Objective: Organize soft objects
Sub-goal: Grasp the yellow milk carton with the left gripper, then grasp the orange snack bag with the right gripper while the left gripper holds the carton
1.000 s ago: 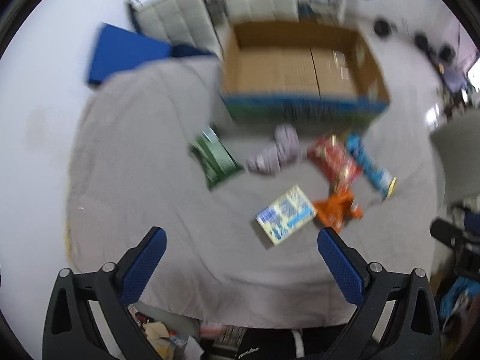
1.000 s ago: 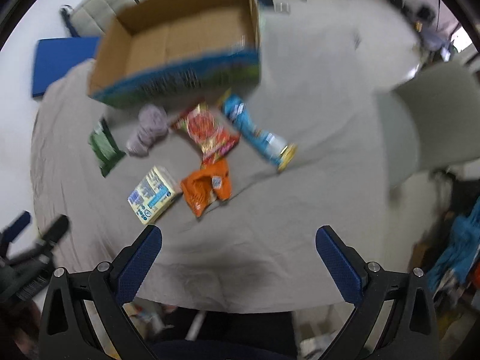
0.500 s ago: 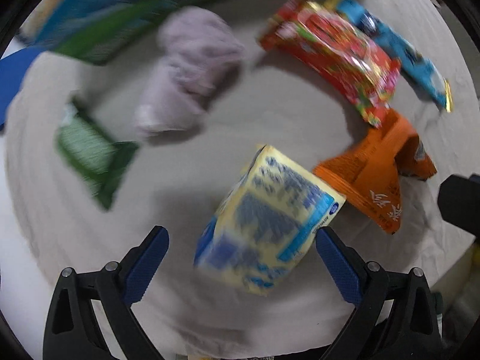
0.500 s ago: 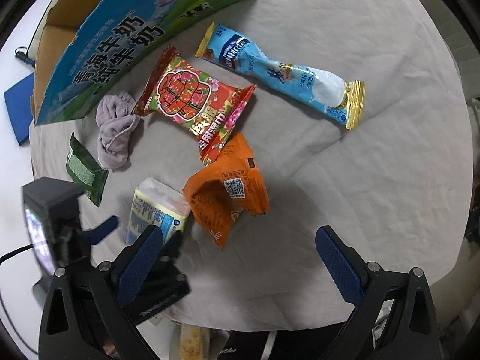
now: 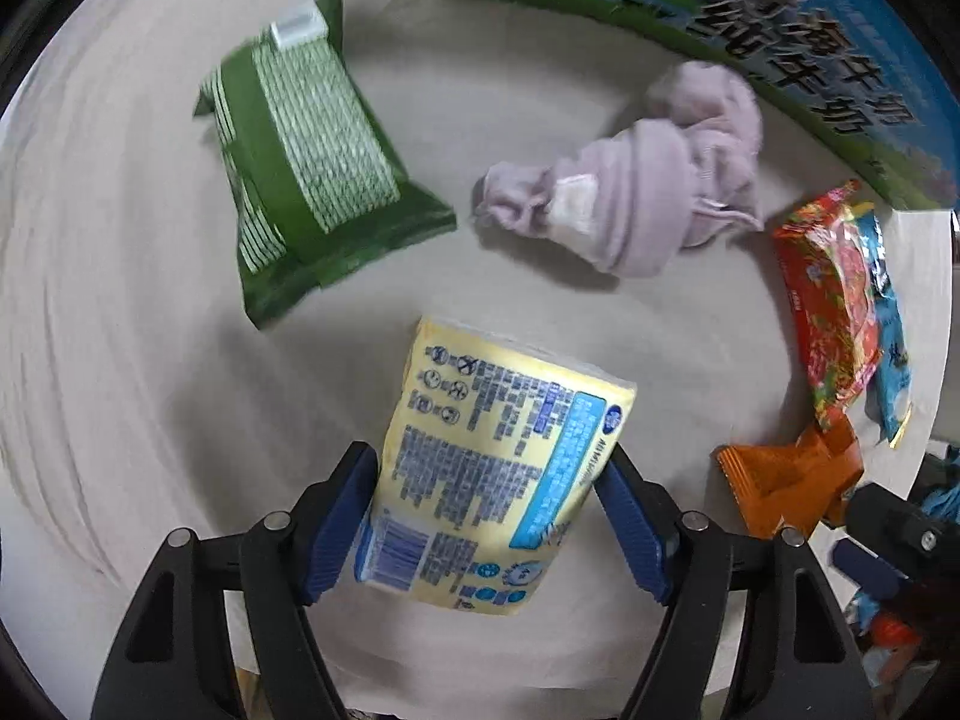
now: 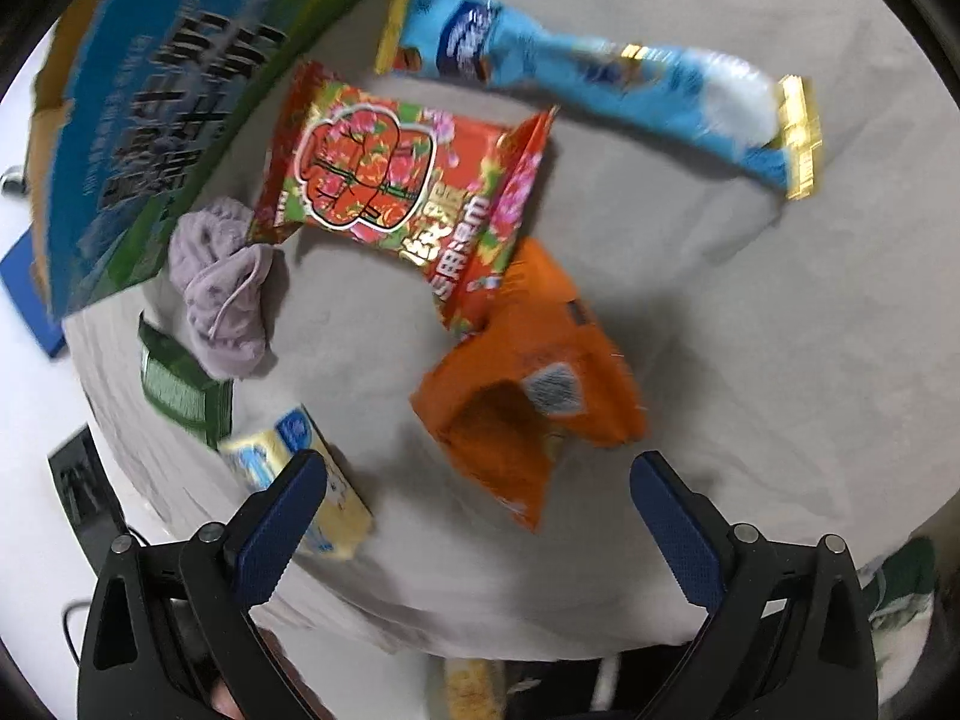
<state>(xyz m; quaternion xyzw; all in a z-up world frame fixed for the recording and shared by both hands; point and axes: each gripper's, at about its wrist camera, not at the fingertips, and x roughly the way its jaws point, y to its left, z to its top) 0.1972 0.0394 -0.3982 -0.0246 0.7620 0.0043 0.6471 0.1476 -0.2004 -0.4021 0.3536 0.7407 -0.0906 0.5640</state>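
Note:
My left gripper (image 5: 486,504) has its blue fingers on both sides of a yellow tissue pack (image 5: 492,462) lying on the grey cloth; the pads touch its sides. The pack also shows in the right wrist view (image 6: 300,474). My right gripper (image 6: 477,504) is open and empty, low over an orange snack bag (image 6: 528,378). A green pack (image 5: 306,150), a lilac cloth bundle (image 5: 648,192), a red snack bag (image 6: 396,180) and a long blue packet (image 6: 600,90) lie on the cloth.
A cardboard box with a blue and green printed side (image 6: 150,120) stands behind the items; it also shows in the left wrist view (image 5: 780,60). The grey cloth (image 6: 720,330) ends at a table edge near the grippers. A blue mat (image 6: 24,288) lies at far left.
My left gripper has moved down and forward, and its fingers have closed in around the yellow tissue pack. My right gripper has dropped closer to the orange bag.

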